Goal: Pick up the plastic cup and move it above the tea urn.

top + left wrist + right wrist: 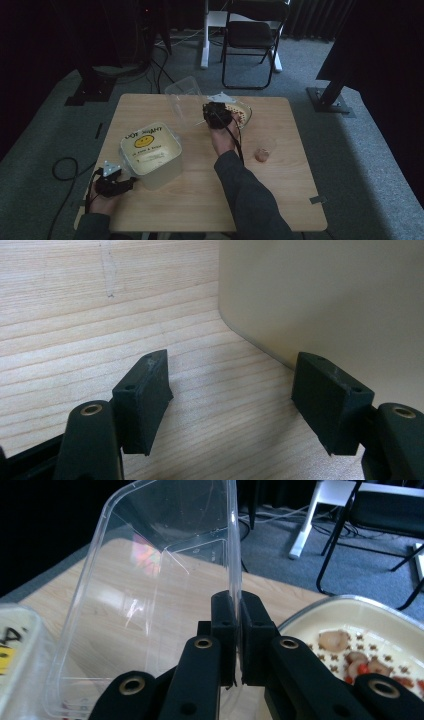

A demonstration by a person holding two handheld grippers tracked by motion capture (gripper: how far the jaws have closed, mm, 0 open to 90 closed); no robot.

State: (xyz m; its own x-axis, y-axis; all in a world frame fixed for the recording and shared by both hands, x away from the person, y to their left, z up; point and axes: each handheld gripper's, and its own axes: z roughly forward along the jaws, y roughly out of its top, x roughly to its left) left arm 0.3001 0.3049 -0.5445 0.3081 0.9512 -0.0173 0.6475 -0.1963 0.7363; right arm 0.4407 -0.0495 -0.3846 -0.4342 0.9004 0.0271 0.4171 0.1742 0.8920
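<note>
A clear plastic container (150, 600) hangs tilted above the wooden table (200, 195). My right gripper (235, 630) is shut on its thin side wall. From above, this clear container (184, 102) shows lifted at the table's far middle, beside my right gripper (215, 114). A patterned bowl (360, 630) with bits of food sits just right of it. My left gripper (230, 405) stands open low over the table, next to the wall of a cream tub (325, 300). The high view shows that left gripper (114, 184) at the near left corner, by the cream tub (151, 152).
A small clear cup (264, 150) with something reddish inside stands on the right part of the table. A black folding chair (252, 35) and stand legs are on the carpet beyond the far edge. A cable (62, 167) loops on the floor at the left.
</note>
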